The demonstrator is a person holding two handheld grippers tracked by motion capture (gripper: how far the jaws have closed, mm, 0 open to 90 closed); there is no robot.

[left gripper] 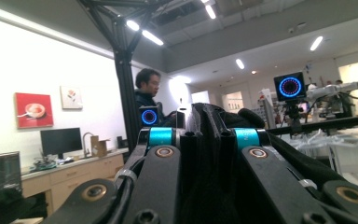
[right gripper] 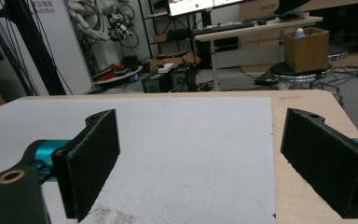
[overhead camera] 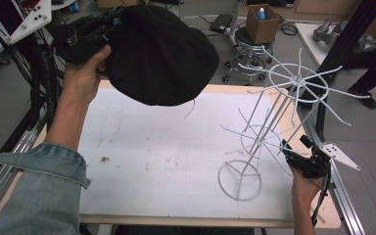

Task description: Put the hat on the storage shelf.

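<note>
So the left gripper [overhead camera: 108,30] is clamped shut on the edge of a black hat [overhead camera: 164,54], holding it up in the air over the far-left part of the white mat [overhead camera: 176,156], with the fabric bunched between its jaws in the left gripper view. The right gripper [overhead camera: 293,155] sits low beside the white wire rack [overhead camera: 274,132], jaws wide apart with nothing between them. Hard to say if it touches the rack, probably just next to it.

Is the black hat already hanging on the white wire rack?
No, the left gripper holds the black hat in the air, apart from the white wire rack.
</note>
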